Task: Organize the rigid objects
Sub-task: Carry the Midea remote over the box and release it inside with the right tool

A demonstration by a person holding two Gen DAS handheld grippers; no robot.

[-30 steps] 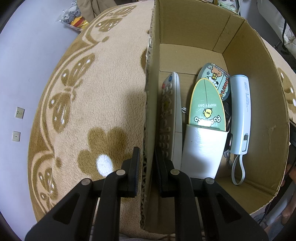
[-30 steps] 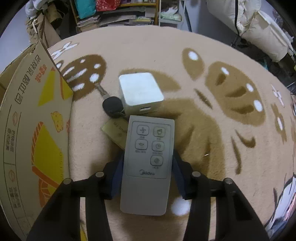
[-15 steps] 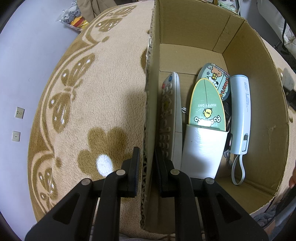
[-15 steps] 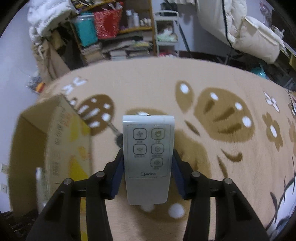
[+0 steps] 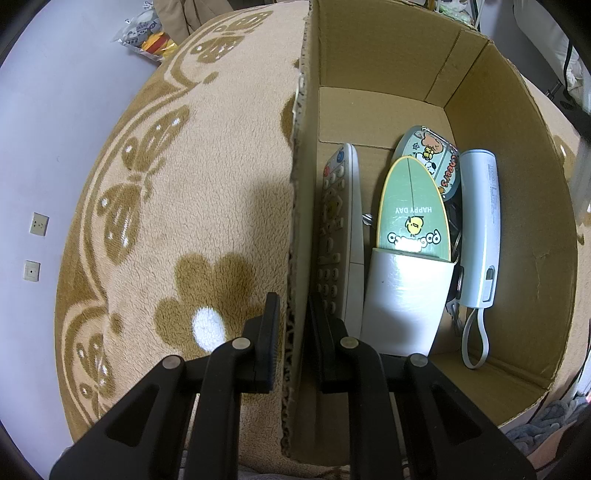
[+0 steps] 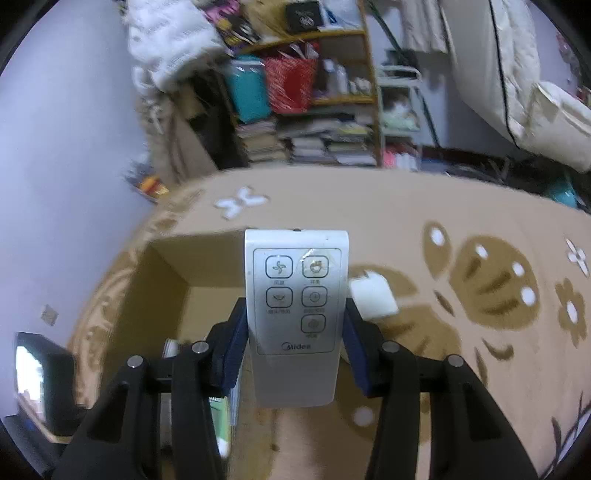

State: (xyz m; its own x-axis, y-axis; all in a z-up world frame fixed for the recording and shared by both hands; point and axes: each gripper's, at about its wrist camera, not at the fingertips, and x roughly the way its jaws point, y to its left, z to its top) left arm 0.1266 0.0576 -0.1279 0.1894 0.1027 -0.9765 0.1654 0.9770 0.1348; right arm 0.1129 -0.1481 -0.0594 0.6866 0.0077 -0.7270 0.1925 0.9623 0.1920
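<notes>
My left gripper [image 5: 293, 325] is shut on the left wall of the cardboard box [image 5: 517, 177], one finger inside, one outside. Inside the box lie a long white remote [image 5: 340, 225], a green "HAPPY DAY" case [image 5: 413, 210], a cartoon case [image 5: 436, 155], a white block [image 5: 402, 302] and a pale blue power bank [image 5: 480, 229]. My right gripper [image 6: 293, 347] is shut on a flat white Midea remote [image 6: 297, 306], held in the air above the box [image 6: 173, 280]. A white cube [image 6: 373, 299] rests on the rug just right of the held remote.
The box stands on a beige rug [image 5: 166, 192] with brown butterfly and flower patterns. A cluttered shelf [image 6: 306, 96] and stacked books stand behind the rug. A plastic bag [image 5: 147, 29] lies on the pale floor. A dark device with a lit screen [image 6: 37, 380] shows at the lower left.
My right gripper has lifted the Midea remote off the rug and carried it left, over the box. The white cube stays on the rug. The left gripper has not moved.
</notes>
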